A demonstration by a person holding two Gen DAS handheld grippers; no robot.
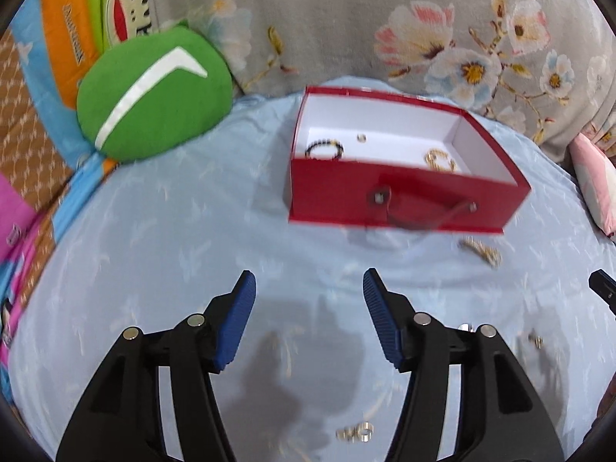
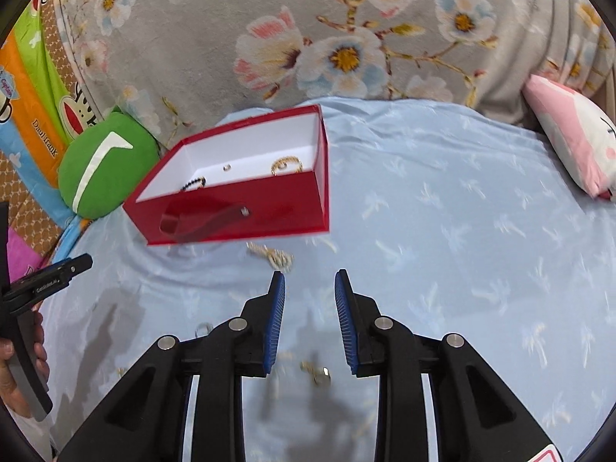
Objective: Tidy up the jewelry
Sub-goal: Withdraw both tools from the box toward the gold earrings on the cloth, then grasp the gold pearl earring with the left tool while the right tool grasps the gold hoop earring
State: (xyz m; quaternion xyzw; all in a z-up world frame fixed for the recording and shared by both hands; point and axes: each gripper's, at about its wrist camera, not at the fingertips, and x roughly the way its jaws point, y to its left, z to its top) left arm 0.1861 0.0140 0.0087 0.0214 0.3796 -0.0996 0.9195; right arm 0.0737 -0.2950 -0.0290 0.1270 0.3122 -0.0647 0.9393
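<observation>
Scene: a bed covered with a light blue sheet (image 1: pixel 154 231), bounded at the far edge by a grey floral blanket (image 1: pixel 346 19).

Red box (image 1: pixel 404 192): open-topped, white inside, set near the far edge of the bed just before the blanket. Its red strap handle hangs on the near wall. Contents: a dark beaded bracelet (image 1: pixel 324 150) at the left end, a small ring (image 1: pixel 361 138) near the middle, a gold bracelet (image 1: pixel 439 159) at the right end.

Loose jewelry on the sheet: a gold chain (image 2: pixel 273 256) just in front of the box's near wall; a cluster of silver rings (image 1: pixel 356 433) towards the near edge of the bed; a further small gold piece (image 2: pixel 317 373) below the right tool. Blur prevents finer identification.

Left hand-held gripper (image 1: pixel 310 292): jaws standing well apart, nothing between them, above bare sheet.

Right hand-held gripper (image 2: pixel 310 288): jaws slightly apart, nothing between the pads; tips near the gold chain, not touching it.

Surroundings: green round cushion (image 1: pixel 154 96) left of the box, touching the blanket; pink pillow (image 2: pixel 569 138) at the far right corner.
</observation>
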